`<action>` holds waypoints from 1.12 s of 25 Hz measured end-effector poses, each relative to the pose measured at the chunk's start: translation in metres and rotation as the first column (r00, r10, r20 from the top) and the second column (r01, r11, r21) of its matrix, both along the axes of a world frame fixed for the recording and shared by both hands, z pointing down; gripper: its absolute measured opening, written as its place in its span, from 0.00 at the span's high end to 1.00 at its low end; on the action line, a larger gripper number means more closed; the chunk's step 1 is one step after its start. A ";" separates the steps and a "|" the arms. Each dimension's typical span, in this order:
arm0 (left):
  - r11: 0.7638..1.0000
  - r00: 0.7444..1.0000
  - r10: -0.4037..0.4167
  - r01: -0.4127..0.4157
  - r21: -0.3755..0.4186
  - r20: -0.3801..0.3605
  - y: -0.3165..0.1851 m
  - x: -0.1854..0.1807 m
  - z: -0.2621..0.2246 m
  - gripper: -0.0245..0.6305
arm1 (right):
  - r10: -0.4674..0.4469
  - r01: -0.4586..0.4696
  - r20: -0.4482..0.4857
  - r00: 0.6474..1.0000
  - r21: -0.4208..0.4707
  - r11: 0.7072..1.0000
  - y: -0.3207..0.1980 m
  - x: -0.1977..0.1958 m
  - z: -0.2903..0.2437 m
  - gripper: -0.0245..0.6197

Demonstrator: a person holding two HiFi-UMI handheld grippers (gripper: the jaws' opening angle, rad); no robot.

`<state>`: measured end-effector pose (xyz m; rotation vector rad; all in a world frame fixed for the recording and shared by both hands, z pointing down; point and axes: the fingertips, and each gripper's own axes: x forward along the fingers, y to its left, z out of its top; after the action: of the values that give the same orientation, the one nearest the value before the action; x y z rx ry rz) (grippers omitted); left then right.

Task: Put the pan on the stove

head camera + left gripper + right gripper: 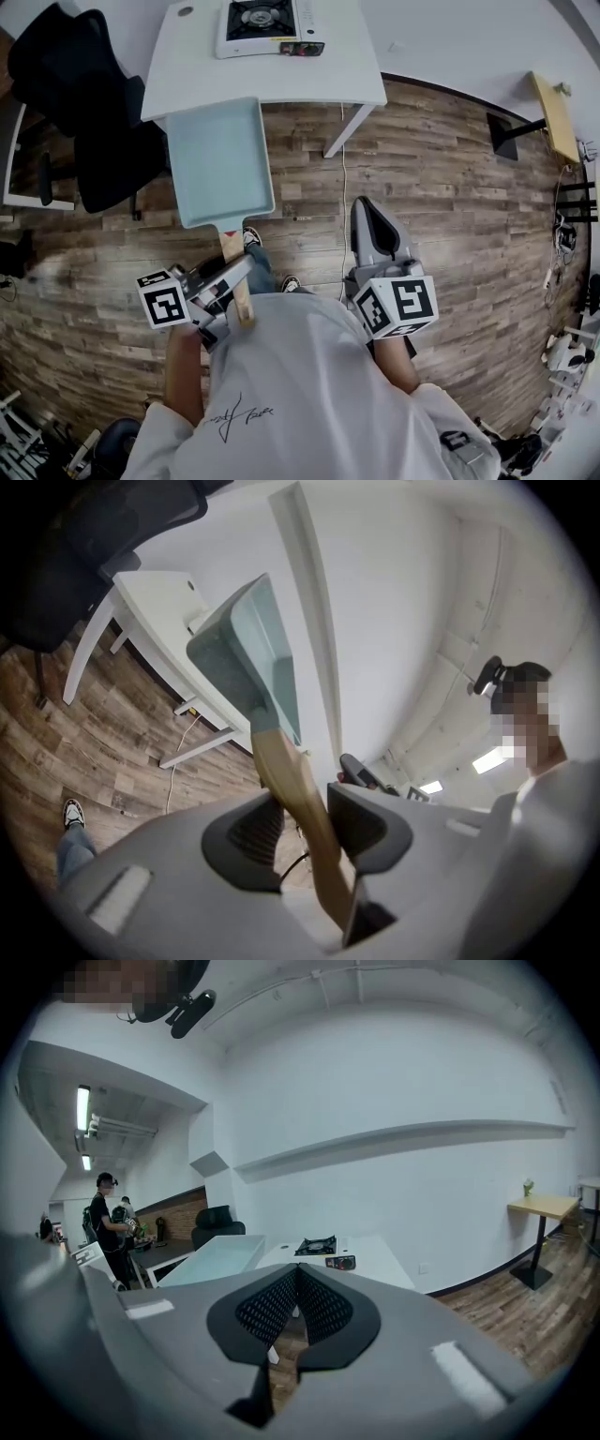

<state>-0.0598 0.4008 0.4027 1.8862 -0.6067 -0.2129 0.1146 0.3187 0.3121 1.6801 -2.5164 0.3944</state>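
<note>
Nearest, the left gripper (228, 281) is squeezing the wooden handle (234, 255) of the pan (220, 159), with one jaw pressing on each side of it. Over on the right, the right gripper (373, 220) is pointing ahead with its jaws pressed together and nothing between them. The pan is light blue and shaped like a box. It is hanging in the air above the wooden floor (450, 216), and its far end is reaching over the near edge of the white table (187, 80). Farther off, the stove (265, 23) is sitting on the far part of the table, well apart from the pan. A black chair (80, 89) is standing left of the table.
</note>
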 end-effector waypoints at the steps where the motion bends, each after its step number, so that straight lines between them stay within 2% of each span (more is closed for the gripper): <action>1: 1.000 1.000 0.005 -0.005 0.006 -0.002 -0.009 -0.004 -0.003 0.68 | 0.006 -0.006 -0.001 1.000 0.007 1.000 -0.007 -0.003 -0.004 0.97; 10: 0.997 0.999 0.044 -0.043 0.065 -0.021 -0.105 -0.044 -0.017 0.67 | 0.021 -0.020 -0.038 0.999 0.035 0.999 -0.082 -0.050 -0.015 0.97; 14: 0.995 0.998 0.067 -0.067 0.077 -0.008 -0.128 -0.064 -0.020 0.67 | 0.003 -0.002 -0.052 0.999 0.031 1.000 -0.103 -0.079 -0.017 0.97; 20: 0.986 0.993 0.118 -0.120 0.116 0.030 -0.162 -0.074 -0.023 0.67 | -0.010 0.015 -0.087 0.996 0.055 0.998 -0.132 -0.106 -0.024 0.97; 28: 0.982 0.987 0.162 -0.162 0.096 0.002 -0.180 -0.073 -0.022 0.67 | 0.031 -0.025 -0.107 0.994 0.058 0.998 -0.151 -0.110 -0.022 0.97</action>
<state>-0.1332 0.2207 0.3803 2.0159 -0.4425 -0.1435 0.0046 0.1682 0.2900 1.7094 -2.4506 0.2302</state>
